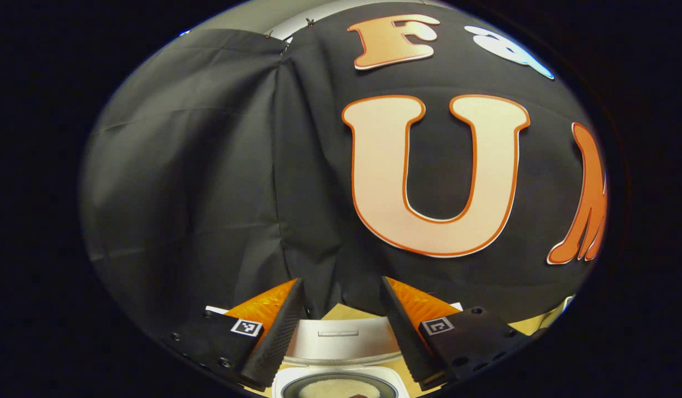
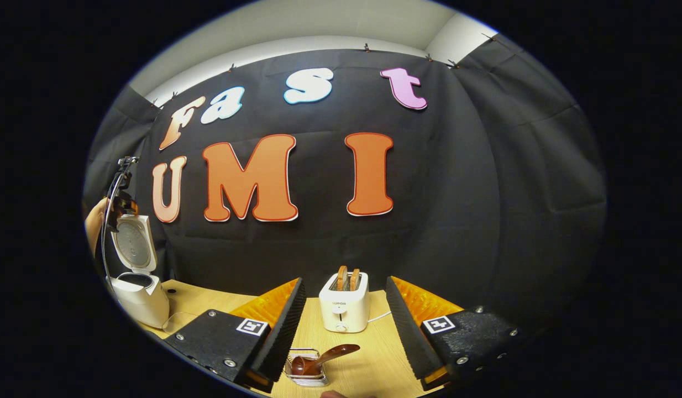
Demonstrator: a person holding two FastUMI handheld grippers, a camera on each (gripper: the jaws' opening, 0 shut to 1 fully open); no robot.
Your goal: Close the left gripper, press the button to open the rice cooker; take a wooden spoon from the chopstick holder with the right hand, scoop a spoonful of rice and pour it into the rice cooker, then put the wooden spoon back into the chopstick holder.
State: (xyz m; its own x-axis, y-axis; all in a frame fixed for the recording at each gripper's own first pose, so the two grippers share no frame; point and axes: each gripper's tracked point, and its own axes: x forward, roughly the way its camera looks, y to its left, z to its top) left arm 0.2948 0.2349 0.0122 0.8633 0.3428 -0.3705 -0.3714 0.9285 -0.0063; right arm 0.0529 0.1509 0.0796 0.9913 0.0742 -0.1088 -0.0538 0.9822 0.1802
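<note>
While the booth's black cloth wall (image 2: pixel 484 182) takes up most of both views, a wooden table (image 2: pixel 368 354) runs along its foot. On the table's far left in the right gripper view stands the white rice cooker (image 2: pixel 139 298), its lid (image 2: pixel 134 243) swung up and standing nearly upright, the pot mouth uncovered. In the left gripper view the same rice cooker (image 1: pixel 341 354) lies directly below and just ahead of the fingers, its raised lid (image 1: pixel 338 337) between them and white rice (image 1: pixel 339 388) showing in the pot at the bottom edge.

A white toaster (image 2: pixel 344 307) with two slices of toast (image 2: pixel 347 278) in its slots stands on the table, centred between the right gripper's fingers and farther off. Nearer, a small wire chopstick holder (image 2: pixel 306 371) lies just inside the left-hand finger, with the wooden spoon (image 2: pixel 321 358) resting in it, bowl down in the holder and handle slanting up to the right. The spoon is below and ahead of the fingertips, touching neither.

The left gripper (image 1: pixel 341 337) is spread wide with nothing between its fingers. The right gripper (image 2: pixel 344 331) is likewise wide apart and grips nothing. Beyond the cooker, at the left edge of the right gripper view, a hand (image 2: pixel 95 224) holds the other gripper above the open lid.
</note>
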